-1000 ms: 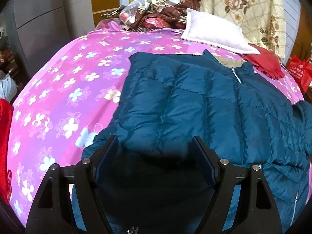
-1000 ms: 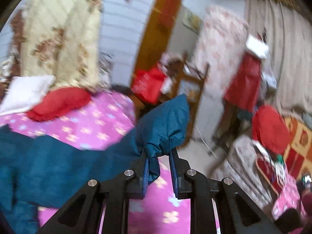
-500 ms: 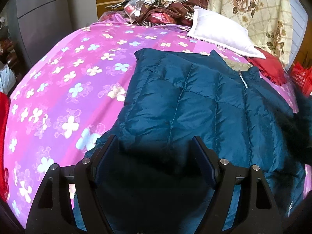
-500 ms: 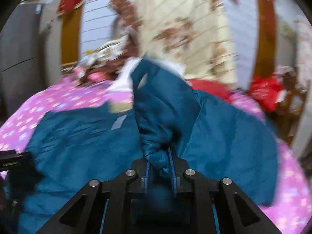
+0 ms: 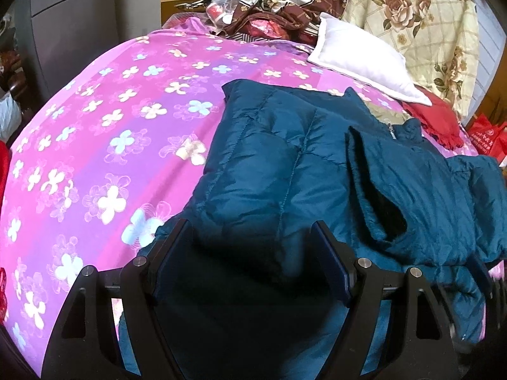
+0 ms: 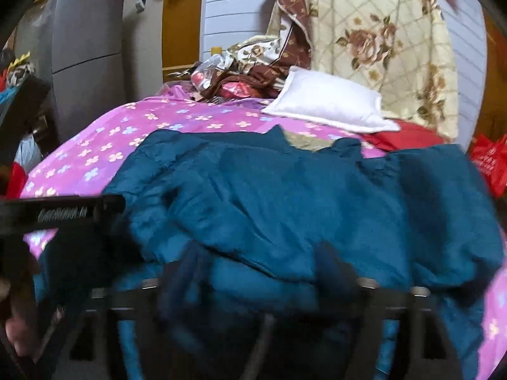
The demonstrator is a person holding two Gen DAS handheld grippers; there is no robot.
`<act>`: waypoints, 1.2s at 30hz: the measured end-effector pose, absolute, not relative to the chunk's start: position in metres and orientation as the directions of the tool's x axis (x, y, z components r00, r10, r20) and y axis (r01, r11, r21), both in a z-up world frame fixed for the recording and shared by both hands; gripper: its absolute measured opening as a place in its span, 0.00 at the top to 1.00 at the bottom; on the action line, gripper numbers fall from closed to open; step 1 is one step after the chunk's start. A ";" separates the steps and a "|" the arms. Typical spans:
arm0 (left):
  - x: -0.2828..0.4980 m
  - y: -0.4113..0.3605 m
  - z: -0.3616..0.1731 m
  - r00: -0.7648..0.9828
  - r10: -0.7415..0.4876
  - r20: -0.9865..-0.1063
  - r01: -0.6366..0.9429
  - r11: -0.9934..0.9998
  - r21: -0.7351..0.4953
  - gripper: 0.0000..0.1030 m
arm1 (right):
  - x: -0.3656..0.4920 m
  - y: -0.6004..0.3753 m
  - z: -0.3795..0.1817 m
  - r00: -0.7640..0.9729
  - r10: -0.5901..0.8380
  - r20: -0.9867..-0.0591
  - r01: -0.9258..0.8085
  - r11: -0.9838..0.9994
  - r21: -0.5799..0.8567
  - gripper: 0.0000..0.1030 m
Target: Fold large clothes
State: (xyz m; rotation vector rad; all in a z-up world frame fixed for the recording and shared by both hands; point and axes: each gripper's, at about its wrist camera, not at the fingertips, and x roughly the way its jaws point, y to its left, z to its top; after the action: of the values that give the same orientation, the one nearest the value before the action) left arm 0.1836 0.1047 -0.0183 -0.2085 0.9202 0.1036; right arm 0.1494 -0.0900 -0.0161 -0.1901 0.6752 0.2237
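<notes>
A dark teal quilted jacket (image 5: 279, 164) lies on the pink flowered bedspread (image 5: 95, 145). Its right sleeve (image 5: 421, 190) is folded across the chest, cuff opening facing me. My left gripper (image 5: 252, 247) is open, jaws wide, low over the jacket's hem and holding nothing. In the right wrist view the jacket (image 6: 285, 196) fills the middle with the sleeve laid over it. My right gripper (image 6: 259, 272) is blurred; its fingers stand wide apart over the jacket's lower edge with no cloth between them. The left gripper's body (image 6: 60, 212) shows at the left.
A white pillow (image 5: 361, 57), a red cloth (image 5: 437, 120) and a rose-patterned quilt (image 5: 421, 25) lie at the head of the bed. A heap of clothes and bags (image 5: 263, 9) sits at the back. A grey fridge (image 6: 85, 47) stands left; red bags (image 6: 488, 164) right.
My right gripper swung the sleeve from the bed's right side over onto the jacket's chest, then opened and let it go. The left gripper stayed open over the hem.
</notes>
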 end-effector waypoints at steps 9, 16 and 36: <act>0.180 0.071 0.001 0.674 -0.310 -0.671 0.074 0.932 -0.356 0.24 | 0.104 -0.185 -0.042 0.680 -0.090 -0.728 -0.052 0.984 -0.170 0.19; 0.205 0.027 -0.012 0.619 -0.400 -0.676 0.191 0.911 -0.364 0.24 | 0.114 -0.212 -0.057 0.605 -0.018 -0.796 -0.003 1.000 -0.024 0.04; 0.167 0.093 0.013 0.722 -0.326 -0.610 0.049 0.904 -0.426 0.87 | 0.117 -0.202 -0.058 0.593 -0.028 -0.805 -0.012 0.999 -0.043 0.00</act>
State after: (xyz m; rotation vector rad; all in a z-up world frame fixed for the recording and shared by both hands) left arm 0.1666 0.0925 0.0135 -0.4000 0.7386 -0.2133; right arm 0.1172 -0.2021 -0.0581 -0.0460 0.9366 -0.0091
